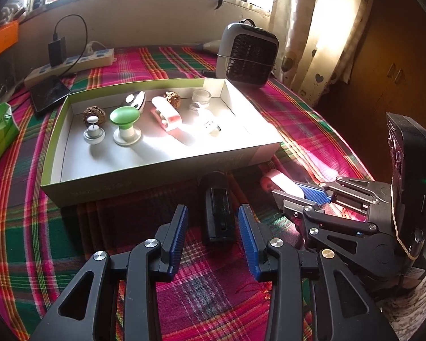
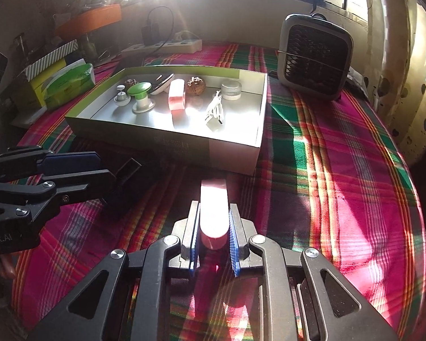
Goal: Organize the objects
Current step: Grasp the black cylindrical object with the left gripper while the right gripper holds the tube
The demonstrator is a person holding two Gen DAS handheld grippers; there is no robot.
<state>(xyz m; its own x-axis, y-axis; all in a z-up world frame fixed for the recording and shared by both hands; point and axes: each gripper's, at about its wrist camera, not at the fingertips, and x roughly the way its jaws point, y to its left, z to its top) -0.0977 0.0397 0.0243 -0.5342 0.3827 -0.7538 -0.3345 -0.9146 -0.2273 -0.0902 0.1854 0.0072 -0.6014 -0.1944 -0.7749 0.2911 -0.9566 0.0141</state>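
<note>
A: From the left wrist view first. Where do things stand?

B: The left gripper [image 1: 213, 236] has its fingers wide apart, straddling a black block [image 1: 217, 207] that lies on the plaid worktop [image 1: 56, 227]. The pads are clear of its sides, so nothing is held. The block's long axis runs from 6 toward 12 o'clock, pointing at the near wall of the cardboard box [image 1: 79, 190].

A: And off at 3 o'clock?

B: The right gripper [image 1: 294, 193] comes in from there, clamped on a pink case [image 1: 281, 183] whose free end points toward 9 o'clock, just short of the box's near corner.

A: Now the right wrist view.

B: There the right gripper's [image 2: 213, 238] fingers are pressed against both sides of the pink case [image 2: 214, 210], gripping its rear end. Its long axis runs straight toward 12 o'clock, the rounded tip aimed at the box [image 2: 258, 147]. The glare washes it out, so whether it is lifted or resting on the cloth is hard to say. The left gripper [image 2: 99, 167] sits at 9 o'clock over the black block [image 2: 122, 187].

A: So which step is this?

B: I'd judge the pick-up of the pink case is done. Next it must be lifted over the near wall and set down at 12 o'clock, beside the matching pink case [image 2: 176, 96] already inside, while the left fingers close on the block.
</note>
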